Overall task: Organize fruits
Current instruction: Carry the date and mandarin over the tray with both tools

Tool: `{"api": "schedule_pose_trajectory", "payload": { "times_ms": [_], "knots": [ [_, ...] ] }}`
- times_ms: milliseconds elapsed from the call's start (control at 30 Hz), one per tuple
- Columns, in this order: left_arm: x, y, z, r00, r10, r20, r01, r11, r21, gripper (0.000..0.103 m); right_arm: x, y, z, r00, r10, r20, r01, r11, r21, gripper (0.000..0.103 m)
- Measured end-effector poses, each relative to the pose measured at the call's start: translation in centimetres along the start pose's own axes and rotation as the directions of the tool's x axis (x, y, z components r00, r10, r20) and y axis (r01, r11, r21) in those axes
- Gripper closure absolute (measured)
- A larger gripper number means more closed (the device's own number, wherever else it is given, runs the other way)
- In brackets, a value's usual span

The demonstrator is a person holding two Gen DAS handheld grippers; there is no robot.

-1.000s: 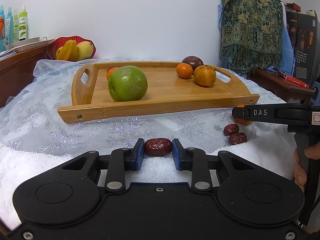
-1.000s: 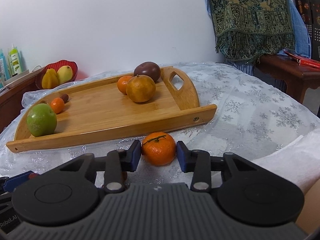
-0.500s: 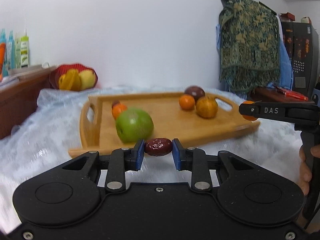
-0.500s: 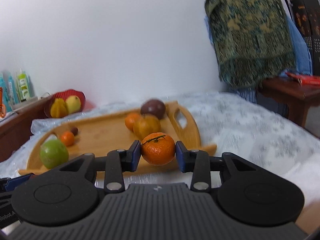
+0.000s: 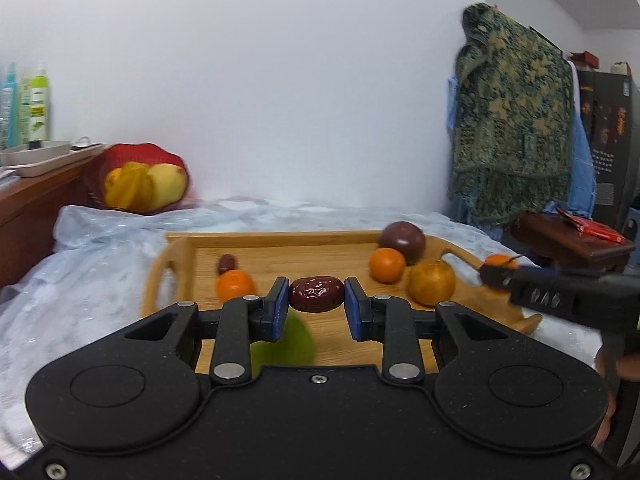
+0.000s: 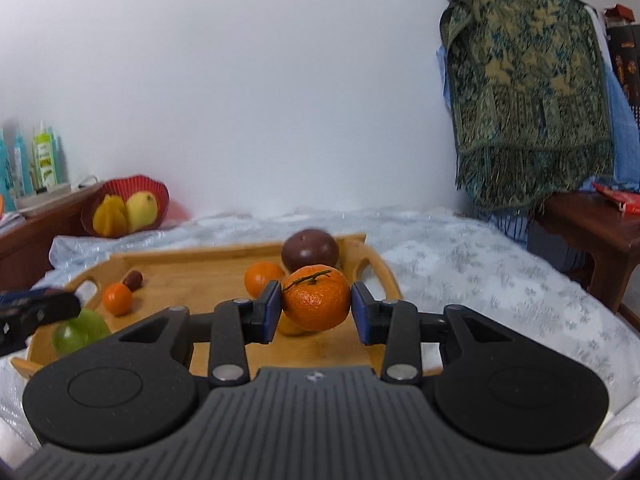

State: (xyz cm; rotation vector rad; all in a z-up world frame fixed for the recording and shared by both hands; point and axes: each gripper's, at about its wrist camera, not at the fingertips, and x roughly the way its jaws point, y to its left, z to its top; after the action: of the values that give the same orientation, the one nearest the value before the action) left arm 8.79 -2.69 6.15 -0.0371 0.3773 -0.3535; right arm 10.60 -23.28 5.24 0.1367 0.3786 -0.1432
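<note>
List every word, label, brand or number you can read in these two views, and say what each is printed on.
None can be read.
Right gripper side marking: blurred into diamond shapes.
Green bottle label: too blurred.
Dark cabinet panel print: too small.
Red packet: unreadable.

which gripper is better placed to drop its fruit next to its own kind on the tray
Right, I'd say. Its mandarin hangs just in front of the citrus pair at the tray's right end. The left gripper's date sits mid-tray, with the other date off to the far left.
</note>
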Motion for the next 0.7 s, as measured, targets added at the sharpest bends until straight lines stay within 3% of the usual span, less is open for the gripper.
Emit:
{"api": "schedule_pose_trajectory", "payload": {
  "times_ms": [200,367,700],
  "knots": [
    [2.7,-2.6,-0.4,0.996,-0.052,-0.077,0.054,0.998,0.032,0.075,0.9,-0.6,-0.7,0.997,0.021,-0.072,-0.020,1.000,0.023,0.061],
    [4.4,-3.7,-1.5,0.990,-0.035,-0.133,0.043,0.997,0.057,0.075,1.7,-0.7,-1.2,0.993,0.018,-0.113,-0.016,1.000,0.018,0.061],
    [5.0,-3.7,-2.3,0.988,-0.028,-0.154,0.039,0.997,0.064,0.075,2.4,-0.4,-1.5,0.989,0.008,-0.146,-0.008,1.000,0.004,0.061]
  ]
}}
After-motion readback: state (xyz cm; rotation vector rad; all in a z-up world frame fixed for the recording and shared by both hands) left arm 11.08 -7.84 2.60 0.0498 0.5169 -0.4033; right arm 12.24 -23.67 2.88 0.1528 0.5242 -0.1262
